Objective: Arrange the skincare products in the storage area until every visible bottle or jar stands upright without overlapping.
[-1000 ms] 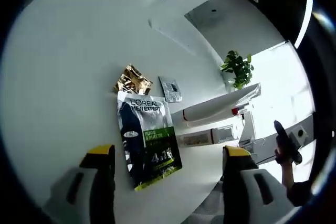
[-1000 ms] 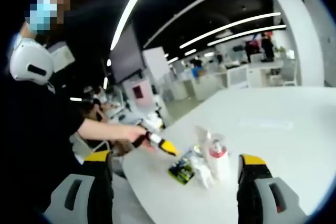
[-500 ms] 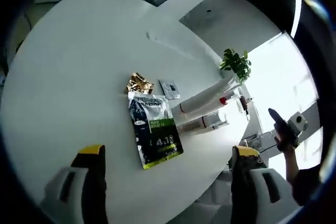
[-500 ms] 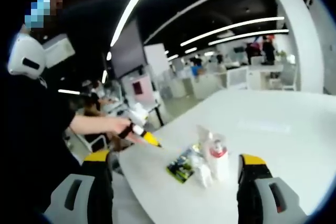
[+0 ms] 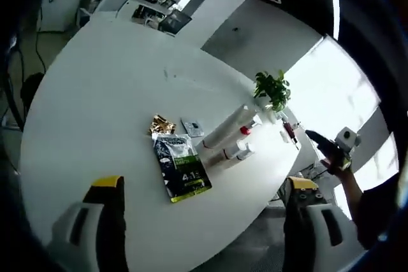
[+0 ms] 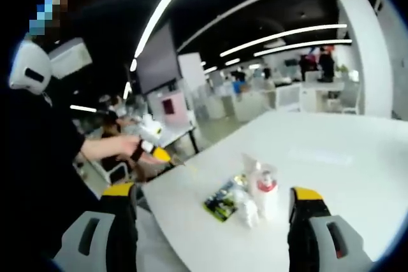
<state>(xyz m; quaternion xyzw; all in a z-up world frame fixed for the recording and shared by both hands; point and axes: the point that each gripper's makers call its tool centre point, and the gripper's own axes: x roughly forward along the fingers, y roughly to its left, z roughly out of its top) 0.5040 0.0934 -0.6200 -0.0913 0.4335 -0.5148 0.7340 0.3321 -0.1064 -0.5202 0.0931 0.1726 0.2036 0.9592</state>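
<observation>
We see a round white desk [image 5: 95, 113] carrying a small cluster of skincare products well in from its near edge. In the left gripper view a dark-and-green pouch [image 5: 180, 168] lies flat; just beyond it sit a crumpled gold sachet [image 5: 162, 125] and a small silver sachet [image 5: 192, 127]. Beside the pouch a long white tube [image 5: 224, 130] lies on its side, and next to that a pump bottle [image 5: 237, 151] with a red collar also lies down. We cannot tell what any of them holds. A potted plant [image 5: 271, 88] stands at the far edge of the desk.

In the right gripper view the same cluster sits near the desk's close edge, the pump bottle [image 6: 265, 190] and the pouch [image 6: 221, 201] side by side.

The left gripper [image 5: 204, 221] hangs above the desk with its jaws wide apart, holding nothing. The right gripper [image 6: 213, 221] is likewise spread wide and empty; it also appears in the left gripper view at the right [image 5: 322, 148], held in a hand.

Against a second ago, the products look smaller and farther off in the left gripper view, because that camera has pulled back; the things themselves lie as they did. In the right gripper view the left gripper [image 6: 159, 154] now sits farther from the cluster.
</observation>
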